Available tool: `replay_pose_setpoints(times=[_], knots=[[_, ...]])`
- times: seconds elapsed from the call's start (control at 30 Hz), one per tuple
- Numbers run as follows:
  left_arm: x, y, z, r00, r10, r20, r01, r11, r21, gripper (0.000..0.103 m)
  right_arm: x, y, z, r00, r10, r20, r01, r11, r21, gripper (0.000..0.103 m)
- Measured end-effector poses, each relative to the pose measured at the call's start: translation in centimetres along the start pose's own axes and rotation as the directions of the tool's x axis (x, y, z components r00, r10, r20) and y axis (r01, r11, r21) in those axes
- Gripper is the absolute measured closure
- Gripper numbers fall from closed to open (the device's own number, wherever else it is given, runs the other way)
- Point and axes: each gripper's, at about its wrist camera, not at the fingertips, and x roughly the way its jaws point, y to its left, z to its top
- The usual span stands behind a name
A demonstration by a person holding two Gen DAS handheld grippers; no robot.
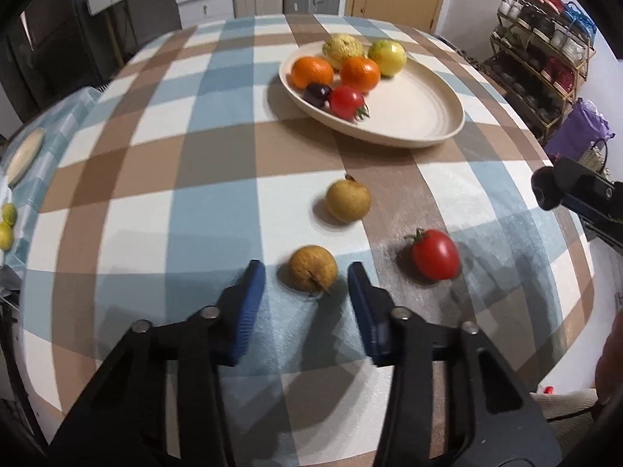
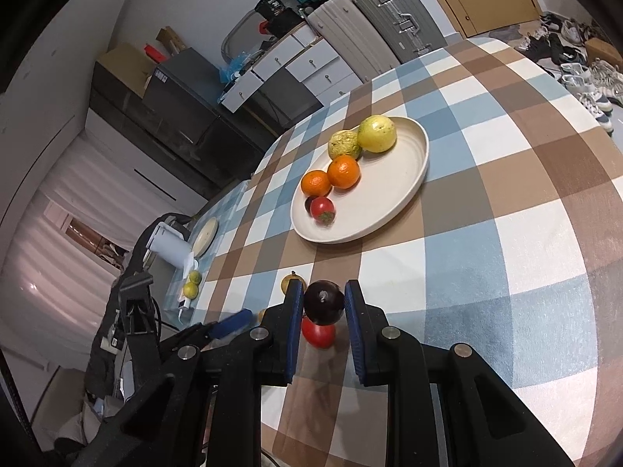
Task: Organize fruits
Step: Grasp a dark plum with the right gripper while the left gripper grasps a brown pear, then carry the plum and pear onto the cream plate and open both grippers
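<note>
A: Russet-brown skin, stem stub towards us: that small pear (image 1: 312,268) lies on the bench (image 1: 194,179) between the left gripper (image 1: 307,284) pads, but I see a gap on each side, so its jaws are not pressing it.

B: Then centre it first. Both blue pads should meet the widest part of the fruit, not the stem, or it may roll out.

A: The right gripper (image 2: 324,303) has its jaws closed on a dark plum (image 2: 323,301), lifted over the red tomato (image 2: 318,332) on the cloth.

B: Carry that one to the cream plate (image 2: 405,179), which holds oranges, two yellow-green fruits and another tomato. Set it in the bare half, low and gently.

A: A second pear (image 1: 347,201) sits near, towards the plate.

B: Leave it; squeeze the near one softly, since ripe skin probably bruises.
</note>
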Motion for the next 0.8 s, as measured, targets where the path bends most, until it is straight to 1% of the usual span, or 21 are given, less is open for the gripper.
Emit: replay_pose_setpoints(times=[0.03, 0.07, 0.23, 0.43, 0.63, 0.7, 0.8], knots=[[0.1, 0.0, -0.1, 1.000, -0.004, -0.002, 0.004, 1.000, 0.000, 0.076, 0.0, -0.1, 0.0, 1.000, 0.000, 0.000, 0.000, 1.000, 0.003, 0.081], [0.1, -0.1, -0.1, 1.000, -0.013, -0.005, 0.013, 1.000, 0.004, 0.079, -0.1, -0.1, 0.0, 1.000, 0.000, 0.000, 0.000, 1.000, 0.004, 0.081], [0.2, -0.7, -0.2, 0.999, -0.036, -0.003, 0.036, 0.999, 0.025, 0.080, -0.1, -0.1, -0.1, 1.000, 0.002, -0.003, -0.002, 1.000, 0.010, 0.081], [-0.5, -0.3, -0.1, 0.998, -0.062, 0.015, 0.062, 0.998, 0.006, 0.080, -0.2, -0.3, -0.1, 1.000, 0.001, 0.003, -0.001, 1.000, 0.012, 0.081], [-1.9, -0.1, 0.1, 0.993, -0.094, 0.068, 0.094, 0.996, -0.002, 0.080, -0.2, -0.4, -0.1, 1.000, 0.002, 0.002, -0.002, 1.000, 0.013, 0.081], [-2.8, -0.1, 0.2, 0.988, -0.114, 0.101, 0.115, 0.993, -0.003, 0.080, -0.2, -0.3, -0.1, 1.000, 0.001, 0.001, -0.001, 1.000, 0.010, 0.081], [-3.9, -0.3, 0.4, 0.982, -0.135, 0.130, 0.135, 0.991, 0.004, 0.080, 0.0, -0.2, -0.1, 1.000, 0.007, -0.005, -0.007, 1.000, 0.005, 0.081]])
